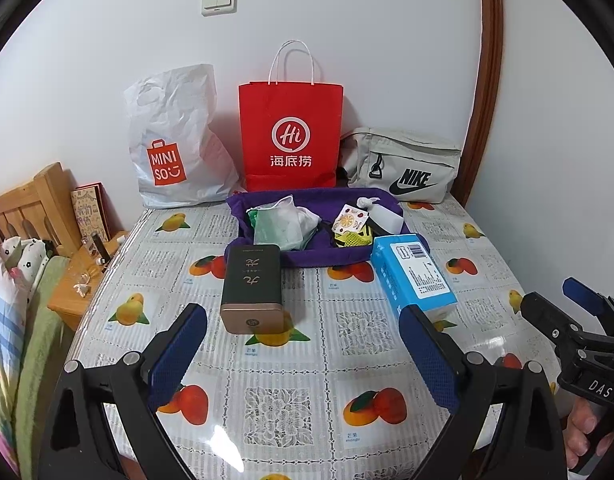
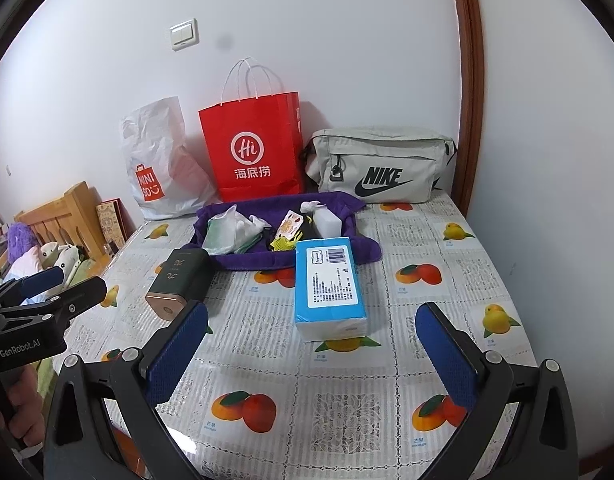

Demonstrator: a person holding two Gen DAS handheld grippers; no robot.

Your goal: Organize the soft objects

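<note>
Both grippers, left (image 1: 303, 344) and right (image 2: 311, 344), hover spread wide, holding nothing; tissue pack (image 2: 329, 288) lies mid-table beside the purple cloth tray (image 2: 243, 260).

I'm looking along the left gripper (image 1: 303, 332): black angular frame, blue textured pads (image 1: 179, 354), silver round screws glinting at the joints. The right gripper (image 2: 313, 338) is showing the same build (blue pads, black arms). White "DAS" lettering is reading on one handle, "GenRobot.AI" on the other. A bare hand (image 1: 583, 432) is peeking in, no sleeve showing.
</note>
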